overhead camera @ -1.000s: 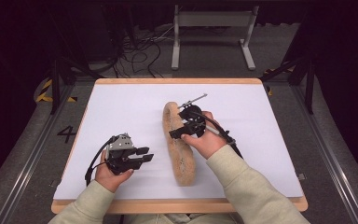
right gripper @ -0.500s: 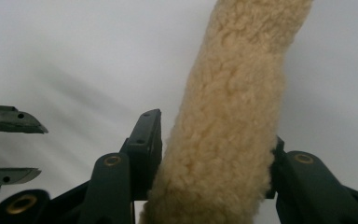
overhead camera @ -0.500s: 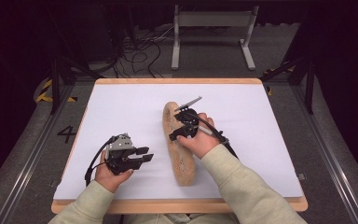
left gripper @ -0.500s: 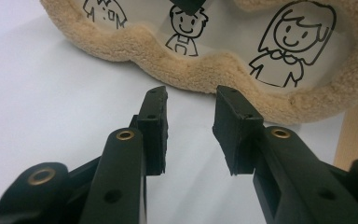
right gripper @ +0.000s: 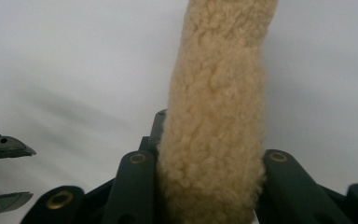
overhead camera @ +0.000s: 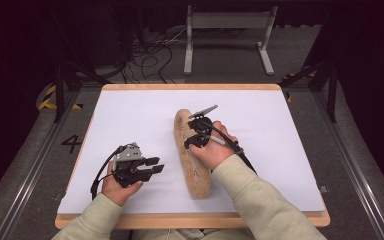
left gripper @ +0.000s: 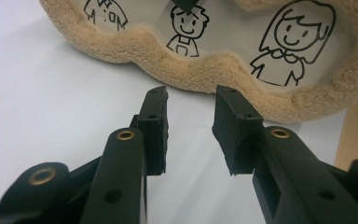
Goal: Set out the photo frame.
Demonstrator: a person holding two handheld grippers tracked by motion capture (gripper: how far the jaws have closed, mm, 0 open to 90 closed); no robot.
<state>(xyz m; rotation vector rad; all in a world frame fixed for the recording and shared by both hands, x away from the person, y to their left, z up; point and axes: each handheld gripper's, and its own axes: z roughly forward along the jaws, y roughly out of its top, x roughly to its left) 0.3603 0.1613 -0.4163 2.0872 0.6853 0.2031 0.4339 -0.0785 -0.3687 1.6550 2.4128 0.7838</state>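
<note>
A long tan fleece-rimmed pouch (overhead camera: 196,175) lies down the middle of the white table top (overhead camera: 130,120). In the left gripper view its clear panel shows cartoon figures (left gripper: 282,42) inside the fleece rim (left gripper: 191,77). My right gripper (overhead camera: 190,143) is shut on the pouch's fleece edge (right gripper: 219,93), which stands up between the jaws of the right gripper (right gripper: 209,186). My left gripper (overhead camera: 155,166) rests on the table left of the pouch, its jaws open toward it. In its own view the left gripper (left gripper: 191,126) holds nothing and stops short of the rim.
The table has a wooden border (overhead camera: 190,220). Behind it on the dark floor are loose cables (overhead camera: 145,55) and a metal stand (overhead camera: 227,30). A painted number 4 (overhead camera: 71,144) marks the floor at the left.
The right hand has shifted slightly left and turned a little while holding the fleece edge. The left gripper has stayed where it was.
</note>
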